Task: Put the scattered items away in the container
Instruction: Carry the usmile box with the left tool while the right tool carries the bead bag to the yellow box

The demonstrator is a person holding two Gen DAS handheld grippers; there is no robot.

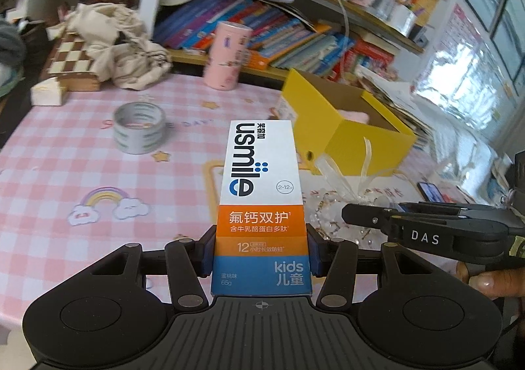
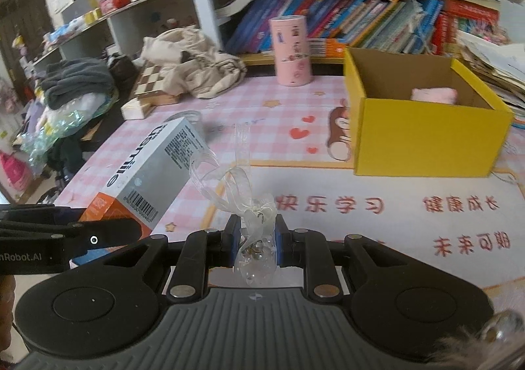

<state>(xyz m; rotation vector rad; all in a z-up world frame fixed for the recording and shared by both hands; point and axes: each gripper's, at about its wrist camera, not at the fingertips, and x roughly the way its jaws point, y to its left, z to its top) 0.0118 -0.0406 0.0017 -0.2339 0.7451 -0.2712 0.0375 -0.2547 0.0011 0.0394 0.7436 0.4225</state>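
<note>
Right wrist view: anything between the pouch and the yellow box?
Bare tablecloth only; the pouch has a clear run to the yellow box.

Yellow box [image 2: 426,137] open-topped; bare tablecloth [image 2: 393,206] before it.

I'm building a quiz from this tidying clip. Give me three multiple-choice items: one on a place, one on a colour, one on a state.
1. Where is the pink cloth?
A. Inside the box
B. On the shelf
C. Under the tape roll

2. What colour is the box outside?
A. Blue
B. Yellow
C. Green

3. What does the left claw hold?
A. Nothing
B. The pink canister
C. The toothpaste carton

Answers:
1 A: the cloth lies against the box's far inner wall.
2 B: its outer walls are yellow.
3 C: both pads press on the carton's sides.
</note>
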